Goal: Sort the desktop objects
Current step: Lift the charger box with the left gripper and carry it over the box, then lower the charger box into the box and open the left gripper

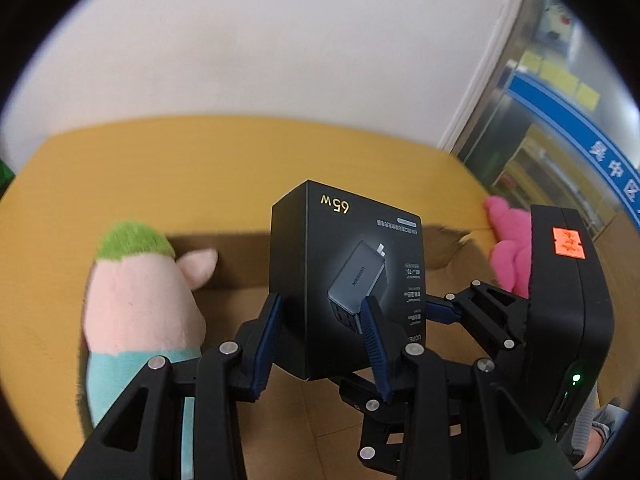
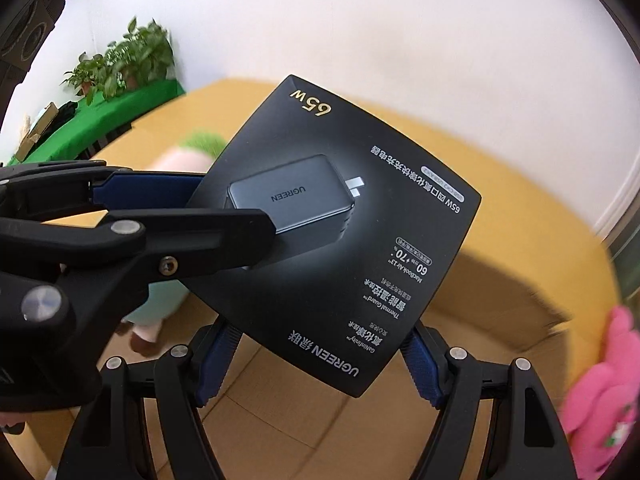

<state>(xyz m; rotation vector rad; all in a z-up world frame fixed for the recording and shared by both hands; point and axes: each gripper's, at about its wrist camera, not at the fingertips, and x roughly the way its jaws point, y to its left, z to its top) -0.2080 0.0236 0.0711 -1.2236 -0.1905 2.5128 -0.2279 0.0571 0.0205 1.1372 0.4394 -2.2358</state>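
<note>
Both the left gripper (image 1: 322, 314) and right gripper (image 2: 320, 344) clamp the matte black charger box (image 1: 346, 276); its lower edge is hidden behind ribbed blue pads (image 1: 374, 344).

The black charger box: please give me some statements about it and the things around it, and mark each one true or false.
1. Both grippers are closed on the black charger box. True: the left gripper and the right gripper each clamp it.
2. The box rests flat on the table. False: it is held up in the air, above an open cardboard box.
3. "65W" is printed in gold on the box. True.
4. A pink plush toy with a green top is to the right of the box in the left wrist view. False: it is to the left.
5. The bright pink plush toy is held by the right gripper. False: no gripper touches it.
</note>
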